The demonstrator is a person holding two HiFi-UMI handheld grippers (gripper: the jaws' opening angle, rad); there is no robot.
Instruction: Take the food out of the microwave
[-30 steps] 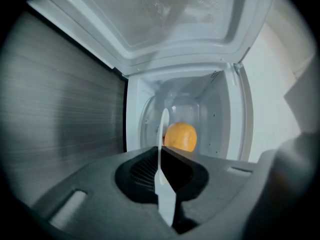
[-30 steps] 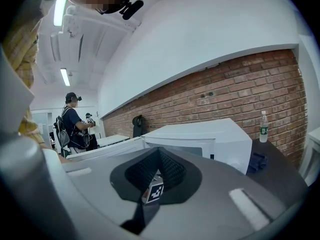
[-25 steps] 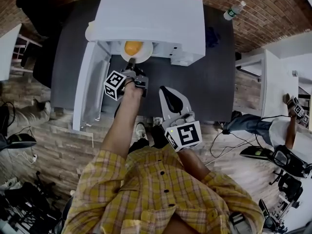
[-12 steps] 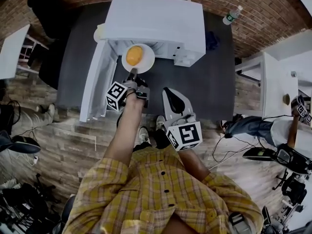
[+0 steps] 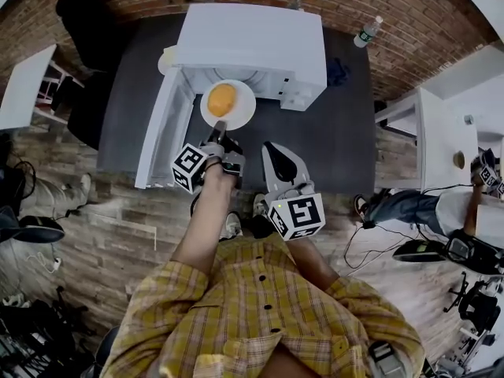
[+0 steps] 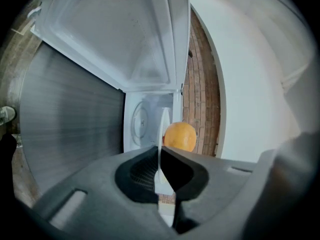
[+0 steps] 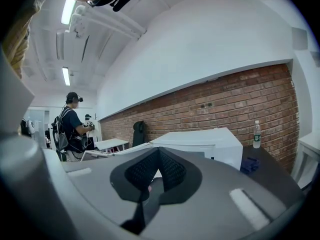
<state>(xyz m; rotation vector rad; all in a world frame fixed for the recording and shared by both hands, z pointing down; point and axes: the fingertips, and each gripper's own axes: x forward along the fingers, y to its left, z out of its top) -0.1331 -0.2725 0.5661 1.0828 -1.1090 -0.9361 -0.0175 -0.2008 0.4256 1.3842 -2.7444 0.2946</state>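
Pinching plate [image 5: 241, 115] rim, left tool [image 5: 220, 127].

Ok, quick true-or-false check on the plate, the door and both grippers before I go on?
1. The left gripper is shut on the rim of the plate. True.
2. An orange lies on the plate. True.
3. The microwave door is closed. False: it stands swung open at the left.
4. The right gripper holds the water bottle. False: its fingers are together on nothing, and the water bottle stands on the table by the brick wall.
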